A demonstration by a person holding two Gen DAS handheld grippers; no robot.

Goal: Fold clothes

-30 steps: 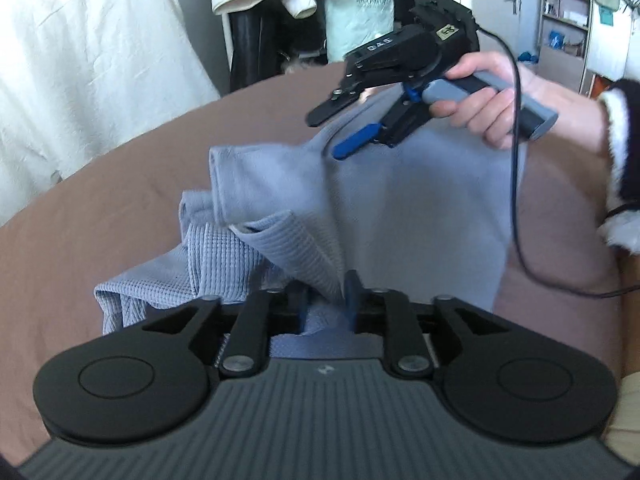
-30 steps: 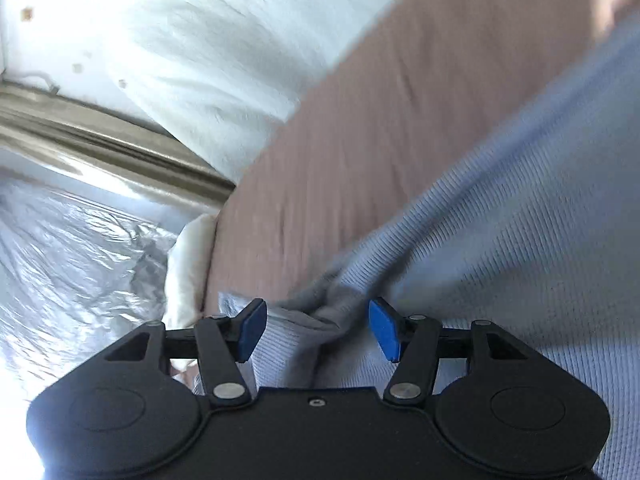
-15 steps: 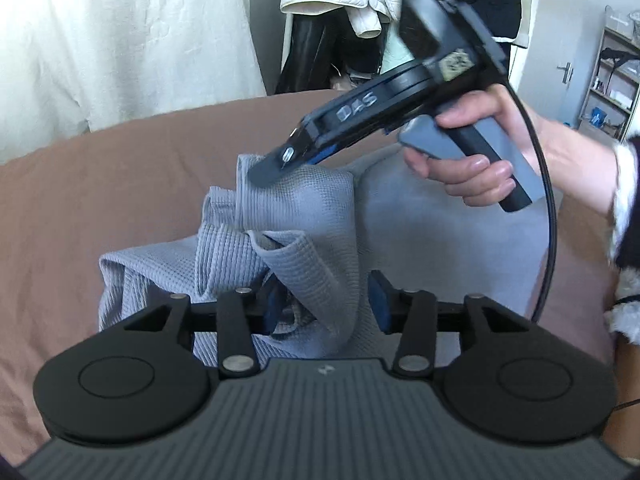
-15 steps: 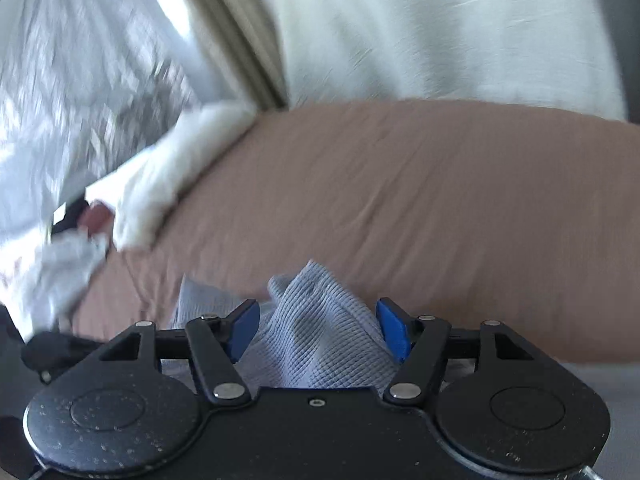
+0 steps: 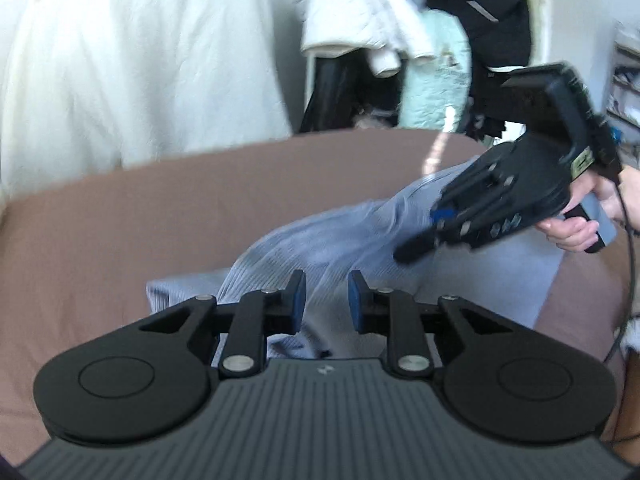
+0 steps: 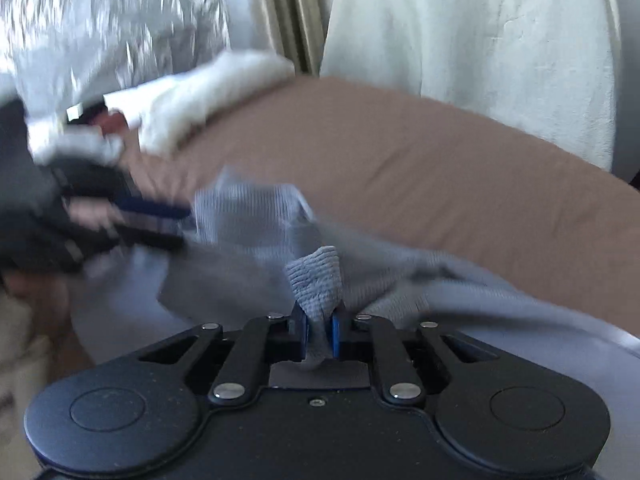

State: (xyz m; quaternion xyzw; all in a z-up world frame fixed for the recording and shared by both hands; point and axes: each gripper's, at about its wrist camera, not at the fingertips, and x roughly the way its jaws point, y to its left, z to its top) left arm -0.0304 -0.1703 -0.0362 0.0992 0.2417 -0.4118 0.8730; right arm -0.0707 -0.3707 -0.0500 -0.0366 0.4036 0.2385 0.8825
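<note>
Right wrist view: right gripper (image 6: 319, 330) jaws now pinching garment (image 6: 316, 284); left gripper (image 5: 326, 300) jaws parted, empty.

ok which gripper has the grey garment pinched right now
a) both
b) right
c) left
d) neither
b: the right gripper has its blue pads shut on a bunched fold of the garment, while the left gripper stands open with cloth only lying between its pads.

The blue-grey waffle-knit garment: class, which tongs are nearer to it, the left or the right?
Right. The right tongs are shut on a fold of the garment. The left tongs are open, with cloth between the jaws but not clamped.
</note>
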